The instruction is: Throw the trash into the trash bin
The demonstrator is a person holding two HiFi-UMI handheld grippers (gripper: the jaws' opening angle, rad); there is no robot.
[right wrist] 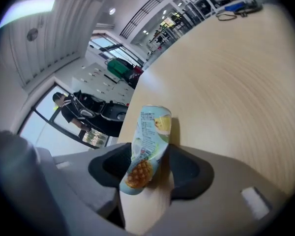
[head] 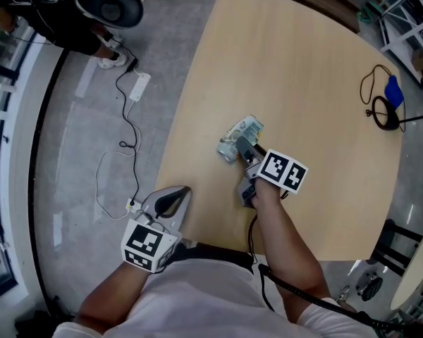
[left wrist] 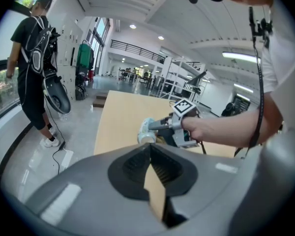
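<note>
On the table (head: 303,83), toward its near side, head view: a crushed can (head: 241,132) lies at the tips of the right gripper (head: 244,150). The left gripper (head: 173,199) hangs at the table's near-left edge. Left gripper view: jaws together, nothing between. Right gripper view: jaws apart, astride the can, which rests on the table.

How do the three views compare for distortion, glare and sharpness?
Head view: even light, sharp, no glare on the table. Left gripper view: heavy fisheye, dark corners, ceiling lights flaring, the left tool soft up close. Right gripper view: fisheye bends the table edge; the crushed can fairly sharp, a light strip glaring upper left.
</note>
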